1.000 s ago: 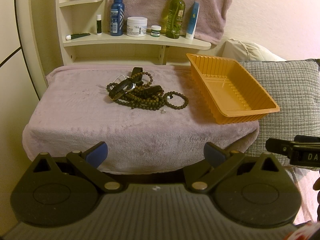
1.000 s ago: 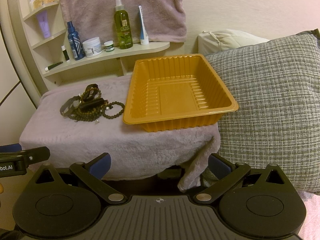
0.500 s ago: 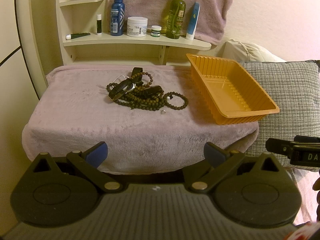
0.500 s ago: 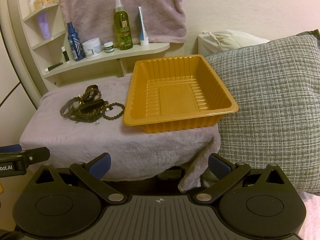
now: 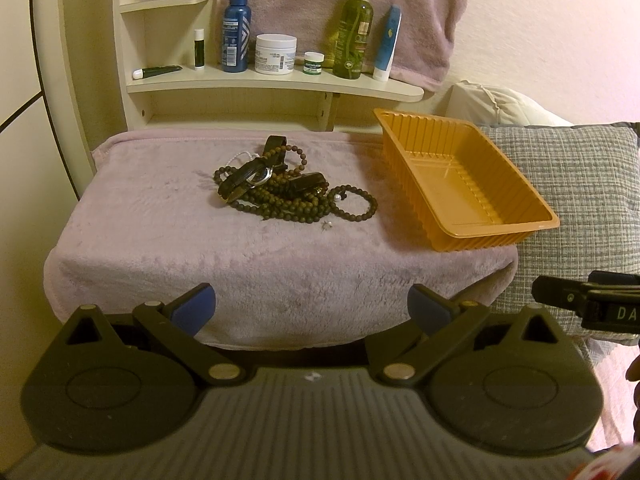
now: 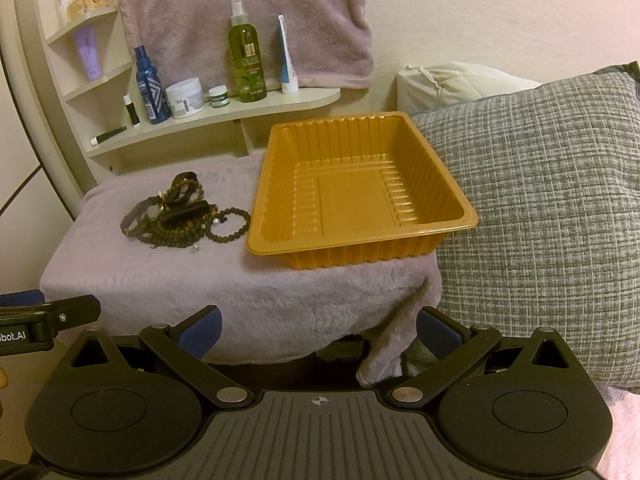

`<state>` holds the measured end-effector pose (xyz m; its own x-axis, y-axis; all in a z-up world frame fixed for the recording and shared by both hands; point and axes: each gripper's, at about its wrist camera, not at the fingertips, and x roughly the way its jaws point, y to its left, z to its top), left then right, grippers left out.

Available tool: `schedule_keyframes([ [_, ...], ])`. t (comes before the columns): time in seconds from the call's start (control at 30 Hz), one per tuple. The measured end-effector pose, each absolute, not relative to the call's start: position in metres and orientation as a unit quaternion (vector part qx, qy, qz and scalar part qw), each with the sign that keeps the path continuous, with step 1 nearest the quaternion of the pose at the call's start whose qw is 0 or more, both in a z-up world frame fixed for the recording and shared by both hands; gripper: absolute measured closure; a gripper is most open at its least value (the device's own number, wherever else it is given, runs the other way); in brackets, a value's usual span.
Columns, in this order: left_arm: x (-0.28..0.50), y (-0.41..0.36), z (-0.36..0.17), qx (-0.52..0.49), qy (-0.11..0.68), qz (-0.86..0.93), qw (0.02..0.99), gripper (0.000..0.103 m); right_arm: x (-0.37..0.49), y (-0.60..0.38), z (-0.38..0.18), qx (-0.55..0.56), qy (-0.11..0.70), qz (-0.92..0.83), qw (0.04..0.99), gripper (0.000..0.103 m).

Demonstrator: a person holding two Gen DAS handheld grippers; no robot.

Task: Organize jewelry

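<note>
A tangled pile of jewelry (image 5: 280, 190) lies on a pink fleece-covered table (image 5: 160, 248): dark bead strands, a wristwatch (image 5: 256, 176), a bead bracelet (image 5: 354, 208) and a small stud (image 5: 328, 225). The pile also shows in the right wrist view (image 6: 180, 212). An empty orange plastic tray (image 5: 516, 188) sits at the table's right end, also seen in the right wrist view (image 6: 420, 160). My left gripper (image 5: 310, 310) is open and empty, well short of the pile. My right gripper (image 6: 318, 324) is open and empty, in front of the tray.
A shelf (image 5: 280, 82) behind the table holds bottles, a white jar and tubes. A towel (image 6: 248, 12) hangs on the wall. A grey checked pillow (image 6: 552, 200) lies against the table's right side. The other gripper shows at the edge of each view (image 5: 588, 306).
</note>
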<state>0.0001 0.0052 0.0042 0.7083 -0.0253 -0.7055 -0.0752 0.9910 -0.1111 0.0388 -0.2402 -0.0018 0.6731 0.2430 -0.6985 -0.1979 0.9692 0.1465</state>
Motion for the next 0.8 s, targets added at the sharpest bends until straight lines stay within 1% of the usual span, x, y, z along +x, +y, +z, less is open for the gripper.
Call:
schedule_keyframes([
  [0.8,0.0025,0.0068,0.0039,-0.075,0.379,0.015,0.922,0.002,0.0385,-0.2397,-0.0020,0.033,0.385,0.119,0.915,0.001],
])
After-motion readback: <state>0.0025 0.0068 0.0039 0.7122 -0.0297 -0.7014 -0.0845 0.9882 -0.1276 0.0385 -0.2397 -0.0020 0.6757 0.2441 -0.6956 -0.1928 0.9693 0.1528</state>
